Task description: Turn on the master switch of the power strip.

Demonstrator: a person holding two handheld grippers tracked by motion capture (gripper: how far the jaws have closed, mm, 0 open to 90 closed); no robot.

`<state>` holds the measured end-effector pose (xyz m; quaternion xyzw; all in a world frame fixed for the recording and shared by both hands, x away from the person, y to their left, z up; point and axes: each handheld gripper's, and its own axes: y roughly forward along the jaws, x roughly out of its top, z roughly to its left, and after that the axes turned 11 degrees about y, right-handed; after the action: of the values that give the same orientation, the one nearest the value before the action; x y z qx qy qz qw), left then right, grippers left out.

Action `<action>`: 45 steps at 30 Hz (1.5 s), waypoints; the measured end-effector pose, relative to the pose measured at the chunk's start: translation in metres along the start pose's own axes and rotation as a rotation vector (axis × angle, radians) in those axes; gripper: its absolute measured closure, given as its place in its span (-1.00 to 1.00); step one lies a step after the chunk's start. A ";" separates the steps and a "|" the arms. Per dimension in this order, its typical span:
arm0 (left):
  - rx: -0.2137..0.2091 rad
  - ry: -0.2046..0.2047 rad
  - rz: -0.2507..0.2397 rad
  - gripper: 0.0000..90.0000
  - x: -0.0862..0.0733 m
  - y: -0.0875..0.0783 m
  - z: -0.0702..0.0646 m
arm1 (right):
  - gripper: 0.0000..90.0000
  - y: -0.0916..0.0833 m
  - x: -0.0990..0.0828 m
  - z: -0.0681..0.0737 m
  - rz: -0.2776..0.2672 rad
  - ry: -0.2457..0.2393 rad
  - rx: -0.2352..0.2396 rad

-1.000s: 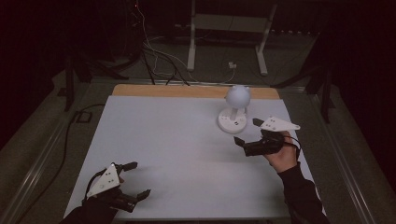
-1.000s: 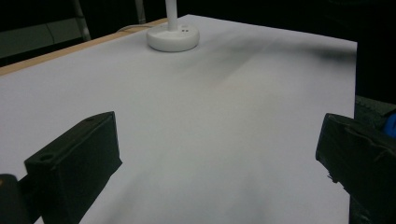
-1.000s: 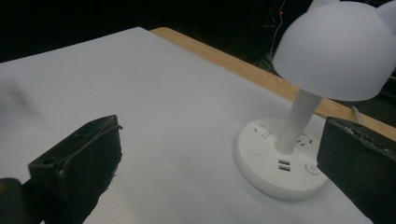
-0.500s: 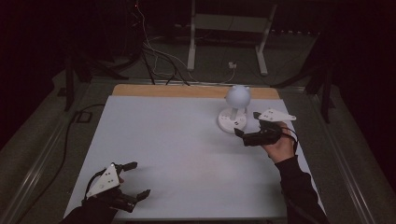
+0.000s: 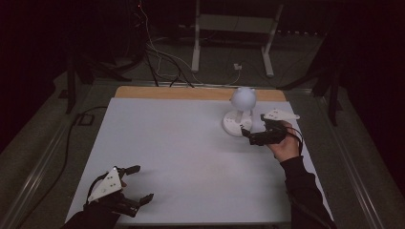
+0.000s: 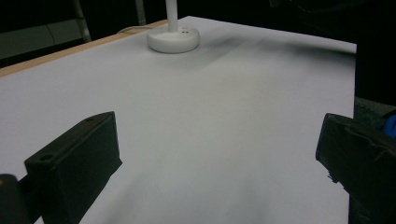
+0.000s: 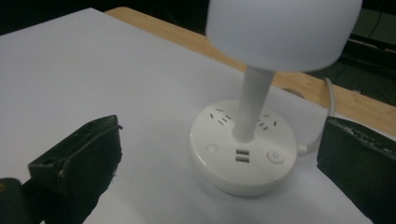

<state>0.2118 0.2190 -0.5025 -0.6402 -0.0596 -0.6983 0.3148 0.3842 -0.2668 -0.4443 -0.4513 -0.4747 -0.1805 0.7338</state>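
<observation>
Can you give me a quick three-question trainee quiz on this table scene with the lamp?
1. True or false: the right tongs are shut on the lamp.
2. What sits on the lamp base? A) USB ports and sockets B) a dial C) a screen
3. Fill in: the left tongs are near the table's ____ edge.

Key: 1. False: they are open, beside the base. 2. A. 3. Front, on the person's side.
</observation>
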 end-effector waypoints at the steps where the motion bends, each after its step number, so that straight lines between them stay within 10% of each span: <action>1: 0.000 0.000 0.000 -0.99 0.000 0.000 0.000 | -1.00 0.002 -0.001 -0.002 0.004 0.002 -0.001; 36: 0.002 -0.004 0.005 -0.99 0.000 0.000 0.000 | -0.63 0.030 -0.025 -0.021 0.094 0.084 -0.080; 45: 0.001 -0.004 0.006 -0.99 -0.001 0.000 0.000 | -0.23 0.029 -0.025 -0.022 0.112 0.131 -0.125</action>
<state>0.2121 0.2192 -0.5031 -0.6416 -0.0588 -0.6959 0.3172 0.4039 -0.2736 -0.4827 -0.5091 -0.3877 -0.1975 0.7426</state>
